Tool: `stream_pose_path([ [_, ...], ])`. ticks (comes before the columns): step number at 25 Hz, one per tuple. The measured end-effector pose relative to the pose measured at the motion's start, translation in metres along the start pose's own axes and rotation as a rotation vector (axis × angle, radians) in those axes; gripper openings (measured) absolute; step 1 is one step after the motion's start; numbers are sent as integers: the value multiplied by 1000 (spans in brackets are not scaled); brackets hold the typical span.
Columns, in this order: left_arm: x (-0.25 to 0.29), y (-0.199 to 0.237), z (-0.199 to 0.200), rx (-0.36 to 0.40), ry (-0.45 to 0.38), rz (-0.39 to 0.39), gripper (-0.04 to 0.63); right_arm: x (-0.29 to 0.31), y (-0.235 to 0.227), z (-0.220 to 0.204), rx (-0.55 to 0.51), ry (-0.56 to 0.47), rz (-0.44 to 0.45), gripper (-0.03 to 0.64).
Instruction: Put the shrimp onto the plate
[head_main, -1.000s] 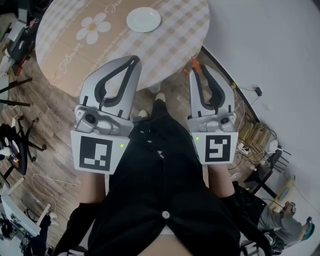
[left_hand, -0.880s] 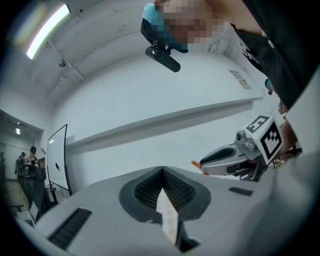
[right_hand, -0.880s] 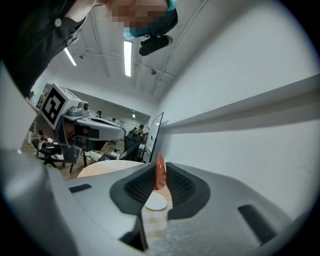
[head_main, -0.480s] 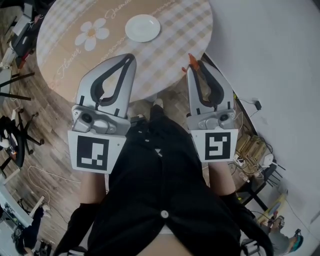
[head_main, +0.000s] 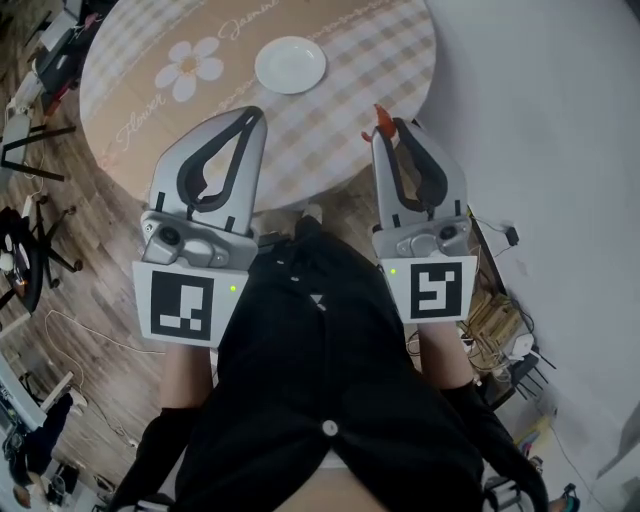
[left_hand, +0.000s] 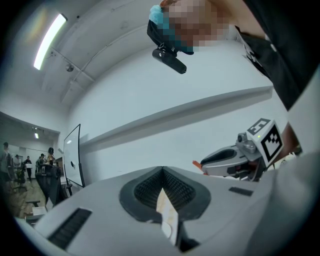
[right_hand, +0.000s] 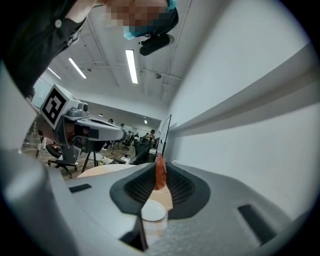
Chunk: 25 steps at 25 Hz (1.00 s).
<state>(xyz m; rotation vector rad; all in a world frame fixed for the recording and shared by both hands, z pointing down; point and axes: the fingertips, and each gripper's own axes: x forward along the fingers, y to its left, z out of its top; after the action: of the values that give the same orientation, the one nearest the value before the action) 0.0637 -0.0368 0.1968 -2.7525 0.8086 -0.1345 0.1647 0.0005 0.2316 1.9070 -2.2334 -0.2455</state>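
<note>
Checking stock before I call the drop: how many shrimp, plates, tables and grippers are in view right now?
Shrimp: 1, pinched in the right gripper
Plate: 1, nothing on it
Table: 1, with the plate on it
Grippers: 2, the left gripper shut on nothing
Total: 5

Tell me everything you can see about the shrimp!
The shrimp is small, slim and orange-red. The right claw is shut on it, pinching it between the tips, so one pointed end sticks out past them. It is held up in the air; in the head view it shows over the table near its edge. It is not yet on the white plate, which sits further in on the table.
</note>
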Motion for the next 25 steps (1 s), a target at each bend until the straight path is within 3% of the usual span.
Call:
stream_pose_path([
  [5, 3, 0, 2, 0, 2, 31, 2, 5, -4, 2, -4, -36, 29, 49],
  [25, 20, 35, -4, 12, -7, -4, 2, 41, -4, 7, -13, -13, -1, 51],
])
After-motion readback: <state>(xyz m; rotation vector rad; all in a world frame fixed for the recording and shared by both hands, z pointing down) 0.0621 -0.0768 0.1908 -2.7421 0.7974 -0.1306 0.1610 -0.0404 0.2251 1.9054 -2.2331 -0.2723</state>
